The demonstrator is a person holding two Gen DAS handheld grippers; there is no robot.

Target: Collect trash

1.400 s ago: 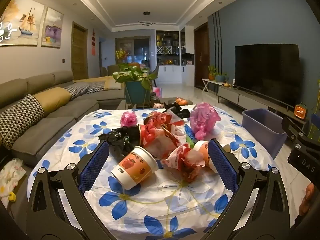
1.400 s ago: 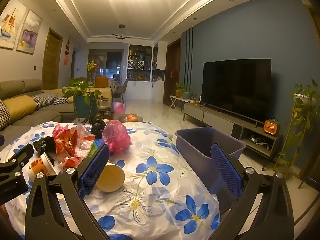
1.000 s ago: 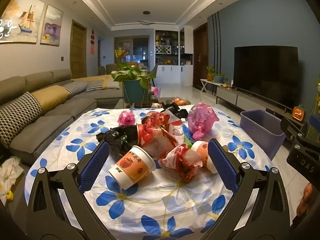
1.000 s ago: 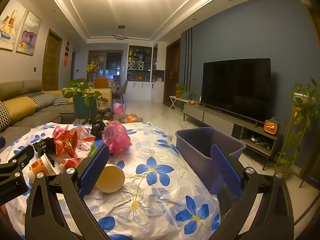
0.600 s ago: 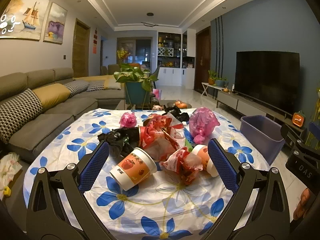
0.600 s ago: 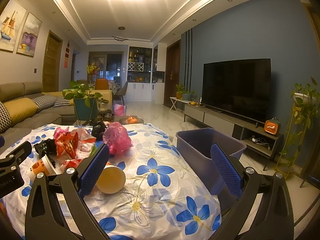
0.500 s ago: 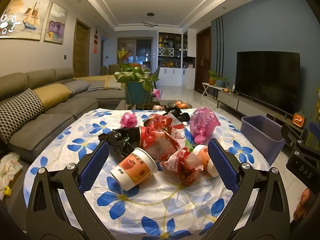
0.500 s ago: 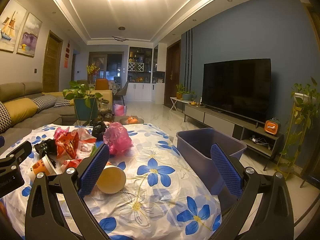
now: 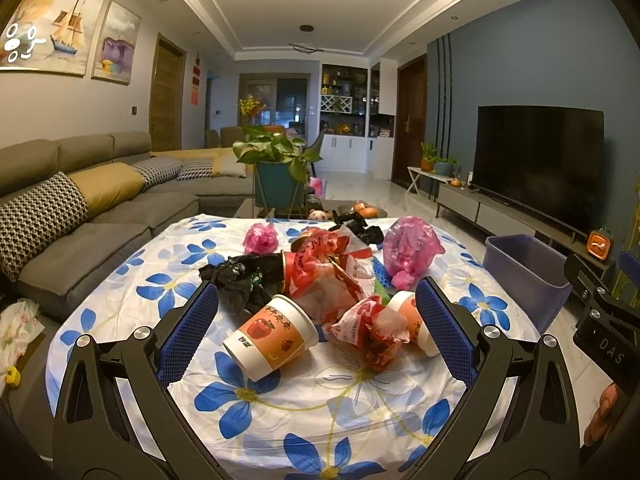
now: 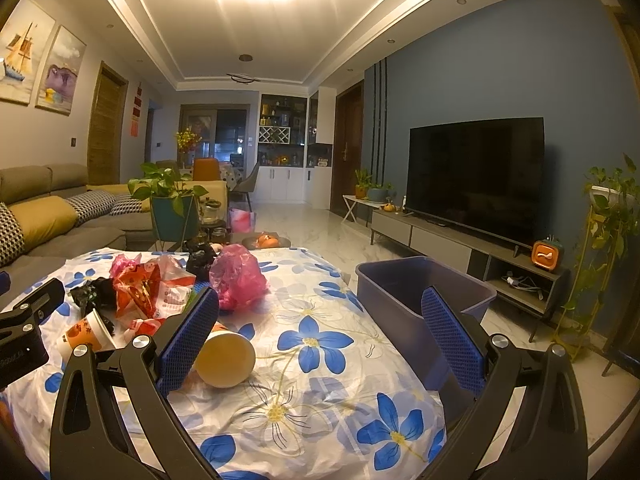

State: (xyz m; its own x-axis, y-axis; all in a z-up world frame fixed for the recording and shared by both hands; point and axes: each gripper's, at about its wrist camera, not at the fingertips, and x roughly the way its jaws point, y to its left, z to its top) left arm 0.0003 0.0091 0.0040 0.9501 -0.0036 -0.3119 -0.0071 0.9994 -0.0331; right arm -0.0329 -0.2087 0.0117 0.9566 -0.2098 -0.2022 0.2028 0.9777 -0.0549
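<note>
Nothing moved much; left gripper & right gripper both wide apart, empty, above trash.

You are standing in the living room of a home. A long grey sectional sofa with mustard and houndstooth cushions runs along your left, under framed sailboat paintings on the wall. Across from it a large flat television sits on a low media console against a blue accent wall. A potted leafy plant stands beyond the tabletop, which is covered in a blue-flower cloth. Farther back you can see white cabinets with a wine rack, dining chairs and polished marble flooring.
</note>
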